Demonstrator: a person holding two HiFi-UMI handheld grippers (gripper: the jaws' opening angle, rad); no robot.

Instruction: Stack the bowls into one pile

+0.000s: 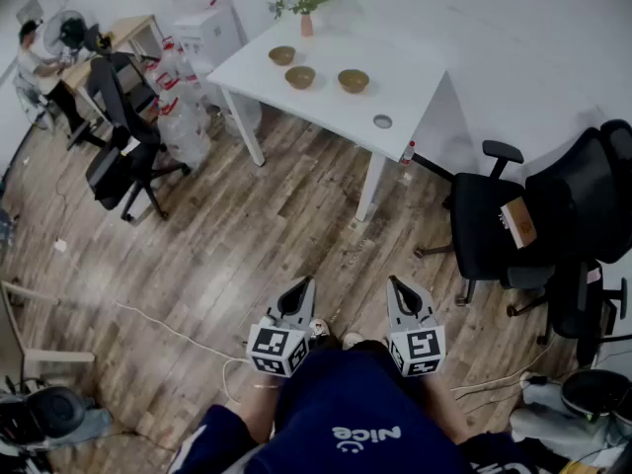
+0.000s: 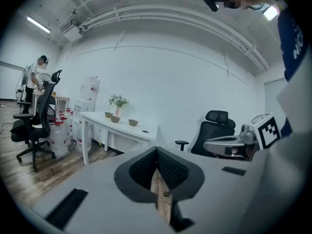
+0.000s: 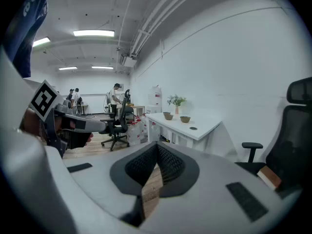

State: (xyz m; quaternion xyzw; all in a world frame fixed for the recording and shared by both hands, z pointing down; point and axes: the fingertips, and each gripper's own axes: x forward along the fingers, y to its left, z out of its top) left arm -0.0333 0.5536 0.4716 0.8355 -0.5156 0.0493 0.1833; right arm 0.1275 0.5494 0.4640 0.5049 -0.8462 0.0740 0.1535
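Three brown bowls (image 1: 282, 55) (image 1: 300, 77) (image 1: 354, 81) stand apart on the white table (image 1: 415, 87) far ahead of me. The left gripper view shows them small (image 2: 115, 119) on the table (image 2: 126, 130), and so does the right gripper view (image 3: 185, 119). Both grippers are held low near my body, far from the table. My left gripper (image 1: 308, 282) (image 2: 157, 149) is shut with nothing in it. My right gripper (image 1: 393, 281) (image 3: 157, 145) is also shut and holds nothing.
A vase with a plant (image 1: 306, 8) stands at the table's back edge. Black office chairs (image 1: 494, 225) (image 1: 123, 161) flank the wooden floor between me and the table. Water bottles (image 1: 183, 107) crowd the table's left end. A cable (image 1: 168, 329) lies on the floor.
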